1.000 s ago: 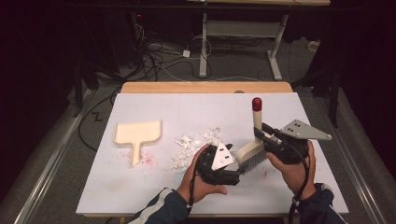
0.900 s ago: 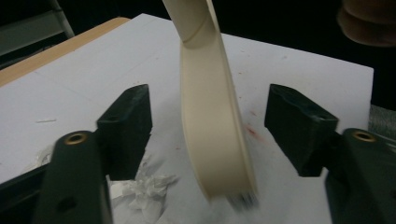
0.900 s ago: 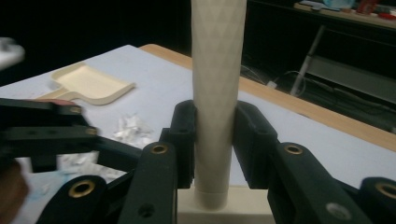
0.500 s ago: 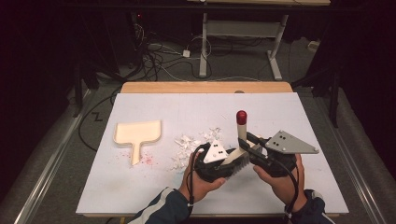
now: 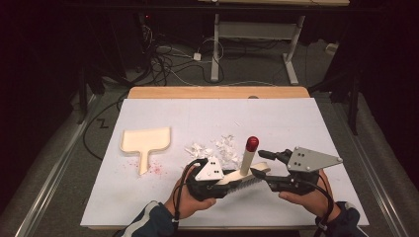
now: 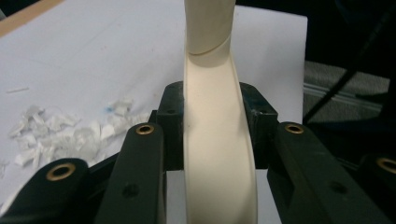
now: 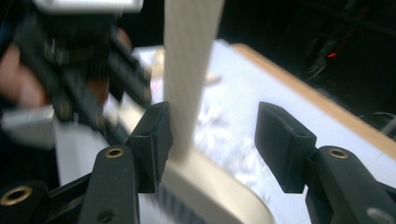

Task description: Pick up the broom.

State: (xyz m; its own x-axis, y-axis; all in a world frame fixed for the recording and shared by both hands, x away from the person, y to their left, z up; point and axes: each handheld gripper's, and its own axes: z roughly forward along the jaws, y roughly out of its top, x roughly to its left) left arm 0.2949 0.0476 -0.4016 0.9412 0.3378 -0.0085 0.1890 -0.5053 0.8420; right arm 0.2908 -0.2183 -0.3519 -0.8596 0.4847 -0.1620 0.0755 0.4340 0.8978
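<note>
high view: a cream brush [image 5: 242, 174] with a red-tipped handle lies near the front edge of the white worktop [image 5: 306, 123], held between the two grippers. the left gripper [image 5: 223, 181] is clenched on the brush head; in the left gripper view the cream body [image 6: 215, 154] sits pinched between both black jaws. the right gripper [image 5: 260, 163] is released: in the right gripper view its jaws stand apart around the upright handle [image 7: 189, 70], one jaw touching or nearly touching it, the other well clear. paper scraps [image 5: 217, 147] lie just beyond the brush, and a cream dustpan [image 5: 146, 140] rests well apart to the left, with red specks beside its handle.

risks, as a judgement: with only the left gripper gripping, the brush could pivot in the jaws if the right gripper closes off-centre on the handle, and the bristles could then flick scraps outward. a sweep pushed to the right or toward the person would carry scraps over the near edge of the worktop, which is close behind the hands. the trailing cables could drag through the pile.

room: the worktop is open to the left and toward the far wooden edge [image 5: 217, 92]; the stretch between scraps and dustpan is free, so a leftward sweep has the clearest path.
</note>
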